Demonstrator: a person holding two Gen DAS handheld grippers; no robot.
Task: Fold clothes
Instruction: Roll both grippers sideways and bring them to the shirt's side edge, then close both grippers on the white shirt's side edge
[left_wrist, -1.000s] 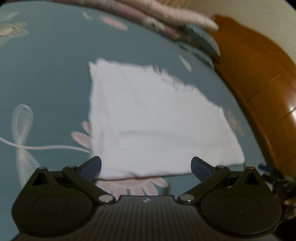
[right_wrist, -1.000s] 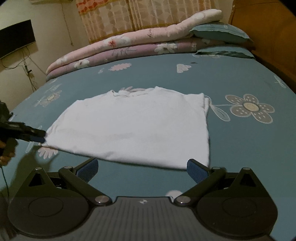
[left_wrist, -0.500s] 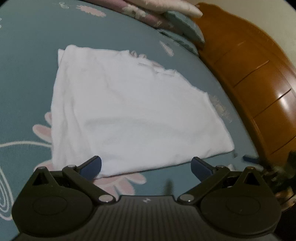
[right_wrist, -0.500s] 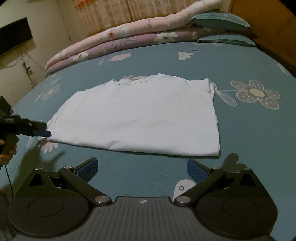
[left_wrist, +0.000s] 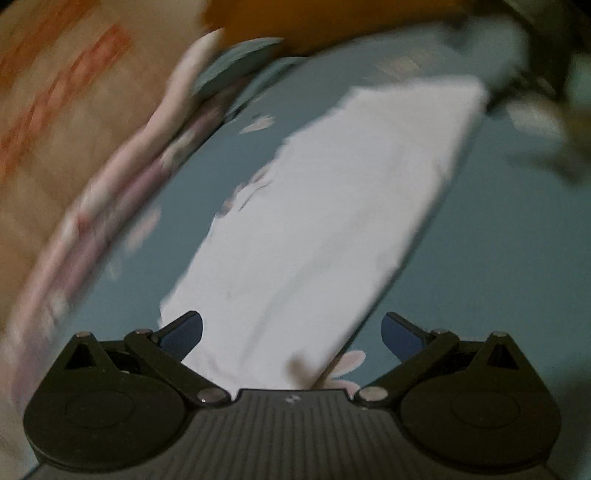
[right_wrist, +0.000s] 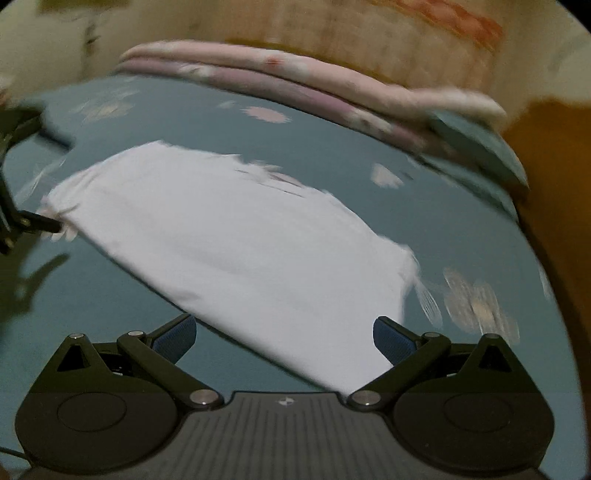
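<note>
Teal bedsheet (right_wrist: 461, 236) with pale flower prints fills both wrist views; one white folded garment (right_wrist: 236, 243) lies flat on it, seen also in the left view (left_wrist: 321, 221). Both pictures are motion-blurred.

Left gripper (left_wrist: 291, 330): I hold it low over the sheet, rolled so that the bed runs on a slant, its two blue-padded fingers (left_wrist: 183, 330) spread wide with nothing between them. One narrow end of the garment lies between and under the fingertips, and the cloth runs away toward 1 o'clock. My other tool shows as a dark blur at 2 o'clock, near the garment's far corner.

Right gripper (right_wrist: 284, 334): I hold it level and low, fingers (right_wrist: 391, 336) equally wide apart and empty. A corner of the garment sits just ahead of the right finger, at 5 o'clock; the cloth extends toward 10 o'clock, where the left tool's dark fingertip touches or nearly touches its far corner. Which, I cannot tell.

Count: two grippers, one garment, two rolled quilts (right_wrist: 295, 74) stacked at 12 o'clock, at least one teal pillow (right_wrist: 476, 144) at 2 o'clock, one wooden headboard (right_wrist: 554, 177) at 3 o'clock, one patterned curtain (right_wrist: 406, 37) behind.
</note>
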